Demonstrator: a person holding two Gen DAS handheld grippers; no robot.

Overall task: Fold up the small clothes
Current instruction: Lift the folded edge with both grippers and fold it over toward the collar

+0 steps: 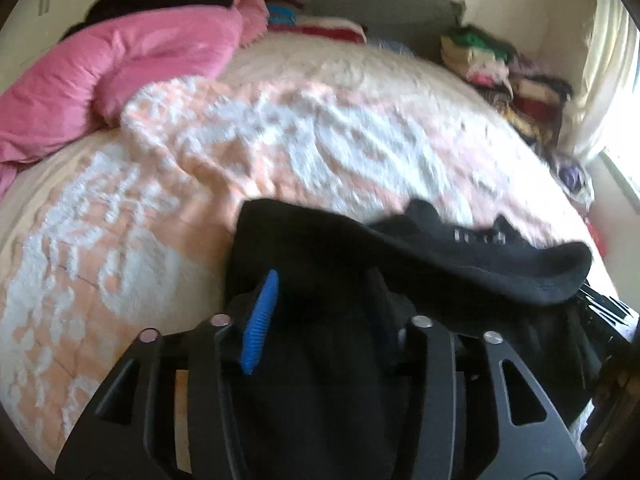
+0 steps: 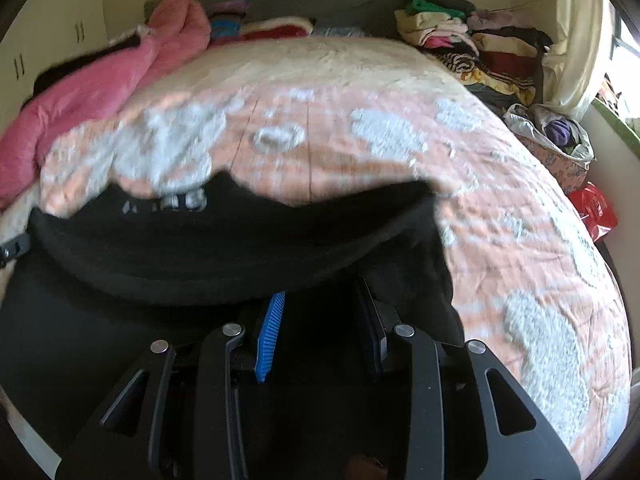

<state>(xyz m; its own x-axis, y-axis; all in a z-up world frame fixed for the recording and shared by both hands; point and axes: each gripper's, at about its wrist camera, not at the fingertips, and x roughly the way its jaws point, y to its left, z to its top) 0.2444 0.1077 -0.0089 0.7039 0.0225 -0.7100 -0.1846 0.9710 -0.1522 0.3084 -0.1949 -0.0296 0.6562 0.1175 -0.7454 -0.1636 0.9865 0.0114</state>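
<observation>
Left tool: black two-finger tool with a ribbed blue pad on one finger; black cloth fills the gap between the fingers, so it reads as clamped on the garment's left end, though the far finger is half hidden by the fabric.
Right tool: same build; its fingers run up under the cloth, apparently pinching the right end, with the tips hidden.
Garment: small black knit garment with a white printed logo, stretched between the two tools and raised above the bed, its body sagging in front of the lenses. The logo sits near the upper edge.
Step in hand: judged to be carrying the held edge forward for a fold.
How to do it well: keep both ends level and the edge taut so no crease forms; lower it flat onto the bed; bring corner to corner before letting go.
Risk: the pictures are blurred, so a fast swing may bunch the loose cloth.
Bed: peach and white textured bedspread, bare ahead of the garment.
Farther off: pink quilted duvet at the left; stacked folded clothes at the far right.
</observation>
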